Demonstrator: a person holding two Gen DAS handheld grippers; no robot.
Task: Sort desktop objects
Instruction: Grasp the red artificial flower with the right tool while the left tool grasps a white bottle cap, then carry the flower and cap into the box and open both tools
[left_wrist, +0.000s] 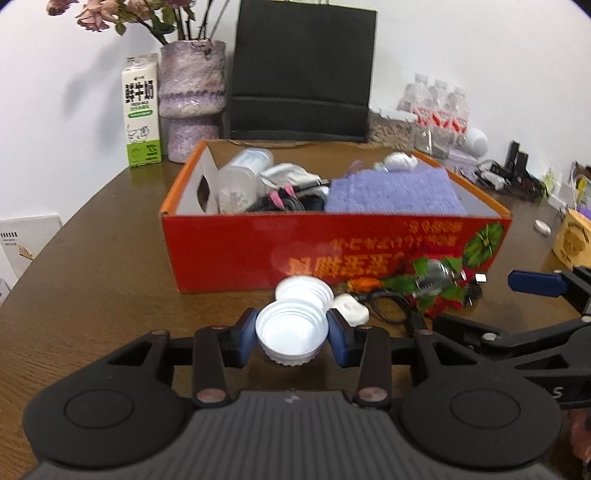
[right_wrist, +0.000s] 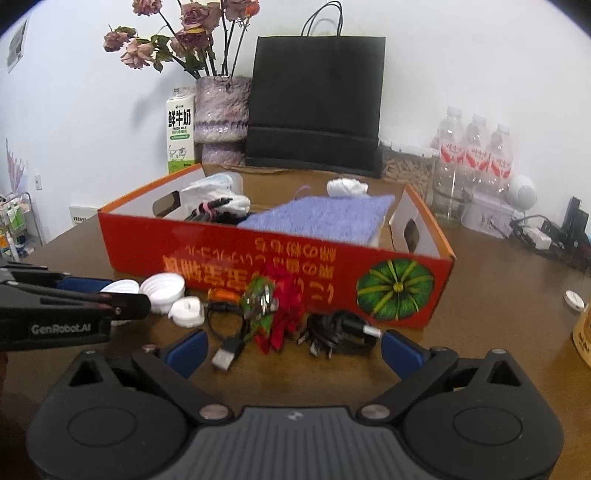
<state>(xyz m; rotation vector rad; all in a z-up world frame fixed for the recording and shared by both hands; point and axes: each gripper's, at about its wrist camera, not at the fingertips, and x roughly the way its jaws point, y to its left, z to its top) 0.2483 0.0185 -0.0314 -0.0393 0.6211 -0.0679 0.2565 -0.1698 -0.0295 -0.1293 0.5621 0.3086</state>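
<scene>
1. Two grippers are in our hands, both low in front of the red box (left_wrist: 258, 243), which serves as our landmark on the brown table (left_wrist: 92, 266).
2. Our left gripper (left_wrist: 291, 334) is clamped on a white lid (left_wrist: 291, 330); its blue pads (left_wrist: 248, 332) press the ribbed rim from both sides, hollow side up, just in front of the box's near wall.
3. Our right gripper (right_wrist: 291, 349) stands wide apart, its blue fingers (right_wrist: 188, 350) holding nothing, the table bare between their tips.
4. Just beyond those fingers, between them and the box's near wall, lie a black USB cable (right_wrist: 229, 350), a bundle of black cords (right_wrist: 340, 332), and a red-and-green decoration (right_wrist: 273, 314) that leans against the box.
5. A second white lid (left_wrist: 304, 291) lies against the box's near wall, just behind the held one, with a small white charger (left_wrist: 352, 308) beside it.
6. Inside the box we see a folded purple cloth (left_wrist: 395, 192) on the right, a clear plastic jar (left_wrist: 240, 177) on the left, and dark cables between them.
7. Behind the box stand a black paper bag (right_wrist: 317, 103), a purple vase (right_wrist: 221, 110) with dried roses, and a milk carton (right_wrist: 181, 129); off the box's far right corner are water bottles (right_wrist: 476, 147).
</scene>
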